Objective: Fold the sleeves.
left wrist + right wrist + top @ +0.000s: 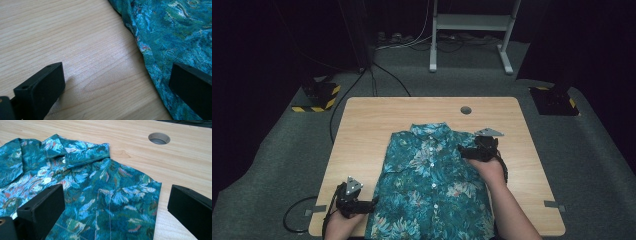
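Observation:
A teal floral button-up shirt [432, 175] lies flat on the wooden table [377, 120], collar toward the far side, its sides folded in. My left gripper [371, 203] rests at the shirt's near-left edge. In the left gripper view the left gripper [116, 75] is open: one jaw stands over bare wood, the other over the shirt [175, 32]. My right gripper [463, 151] hovers at the shirt's right shoulder, pointing left. In the right gripper view the right gripper [115, 195] is open, its jaws wide on either side of the shirt's folded shoulder [120, 192], and the pads are not pressing on the cloth.
A round cable hole [466, 109] sits near the table's far edge. Grey tape [554, 205] marks the near-right edge. Beyond the table stand a white metal frame [472, 22], floor cables and yellow-black striped bases [317, 97]. Bare wood borders the shirt on both sides.

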### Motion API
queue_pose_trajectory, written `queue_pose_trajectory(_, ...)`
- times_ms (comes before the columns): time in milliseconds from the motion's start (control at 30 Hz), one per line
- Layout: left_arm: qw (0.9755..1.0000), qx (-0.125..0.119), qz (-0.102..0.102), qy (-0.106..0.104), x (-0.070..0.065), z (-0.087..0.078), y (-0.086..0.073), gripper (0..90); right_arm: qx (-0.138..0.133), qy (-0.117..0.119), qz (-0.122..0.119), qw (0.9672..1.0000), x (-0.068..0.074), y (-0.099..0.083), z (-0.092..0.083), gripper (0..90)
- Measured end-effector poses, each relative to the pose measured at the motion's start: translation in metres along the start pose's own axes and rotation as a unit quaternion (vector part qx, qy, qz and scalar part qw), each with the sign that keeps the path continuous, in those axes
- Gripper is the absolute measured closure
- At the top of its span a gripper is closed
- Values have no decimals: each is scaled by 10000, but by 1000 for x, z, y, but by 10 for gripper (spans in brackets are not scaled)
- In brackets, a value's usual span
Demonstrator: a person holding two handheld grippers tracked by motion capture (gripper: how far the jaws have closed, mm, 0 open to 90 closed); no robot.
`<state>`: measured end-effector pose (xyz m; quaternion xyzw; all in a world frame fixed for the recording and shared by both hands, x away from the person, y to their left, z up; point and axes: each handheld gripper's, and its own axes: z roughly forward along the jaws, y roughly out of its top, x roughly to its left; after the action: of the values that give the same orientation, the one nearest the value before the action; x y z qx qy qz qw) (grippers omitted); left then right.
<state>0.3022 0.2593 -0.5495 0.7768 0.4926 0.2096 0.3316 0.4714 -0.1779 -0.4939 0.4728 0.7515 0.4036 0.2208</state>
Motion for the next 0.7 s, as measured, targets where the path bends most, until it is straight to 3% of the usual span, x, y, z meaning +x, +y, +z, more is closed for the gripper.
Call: queue_pose_trajectory(700, 10000, 1, 2, 0, 0, 0, 0, 9, -61, 61, -219, 9997, 0, -33, -23, 7)
